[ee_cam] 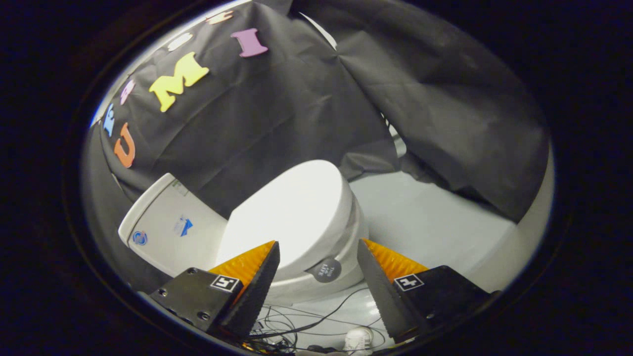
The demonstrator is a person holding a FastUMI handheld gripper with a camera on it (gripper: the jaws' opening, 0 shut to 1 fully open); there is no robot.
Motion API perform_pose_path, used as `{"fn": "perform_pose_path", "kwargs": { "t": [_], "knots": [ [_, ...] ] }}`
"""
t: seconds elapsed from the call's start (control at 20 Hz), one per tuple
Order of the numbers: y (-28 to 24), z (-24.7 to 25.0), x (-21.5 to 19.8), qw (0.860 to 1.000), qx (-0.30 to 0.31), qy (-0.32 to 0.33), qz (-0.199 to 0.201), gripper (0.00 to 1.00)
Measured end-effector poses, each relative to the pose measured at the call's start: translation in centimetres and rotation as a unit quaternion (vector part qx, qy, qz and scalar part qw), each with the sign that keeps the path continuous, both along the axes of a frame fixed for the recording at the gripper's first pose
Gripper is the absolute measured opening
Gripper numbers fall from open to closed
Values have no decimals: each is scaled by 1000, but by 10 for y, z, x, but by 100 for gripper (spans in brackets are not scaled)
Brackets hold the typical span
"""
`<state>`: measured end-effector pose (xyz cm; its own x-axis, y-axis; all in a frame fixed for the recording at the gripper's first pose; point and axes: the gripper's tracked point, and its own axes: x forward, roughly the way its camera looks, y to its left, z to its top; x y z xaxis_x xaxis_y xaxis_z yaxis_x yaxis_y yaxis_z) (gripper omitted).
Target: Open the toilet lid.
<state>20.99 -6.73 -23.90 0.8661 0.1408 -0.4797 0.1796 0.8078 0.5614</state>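
A white toilet stands just ahead of my fingers, seen tilted. Its lid [292,212] lies flat and closed on the seat and bowl [346,277]. The white tank [168,222] rises behind it against the black cloth. A round grey sticker [327,270] sits on the rim of the bowl, between my fingertips and a little beyond them. My gripper [319,247] is open, its two fingers spread wide with nothing between them, hovering near the side edge of the lid without touching it.
Black cloth [277,113] hangs as the wall behind the toilet. A white floor [435,222] spreads beyond the bowl. Thin black cables [316,319] trail on the floor beneath my fingers, beside a small white object [358,338].
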Motion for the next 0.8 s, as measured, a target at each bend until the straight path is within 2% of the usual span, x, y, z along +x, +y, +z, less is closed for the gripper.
{"fn": "perform_pose_path", "kwargs": {
  "t": [0.2,0.4,0.8],
  "knots": [
    [4,-44,-3,998,54,42,-5,97],
    [15,-61,-1,991,116,63,7,94],
    [33,-76,18,979,188,75,15,63]
  ]
}}
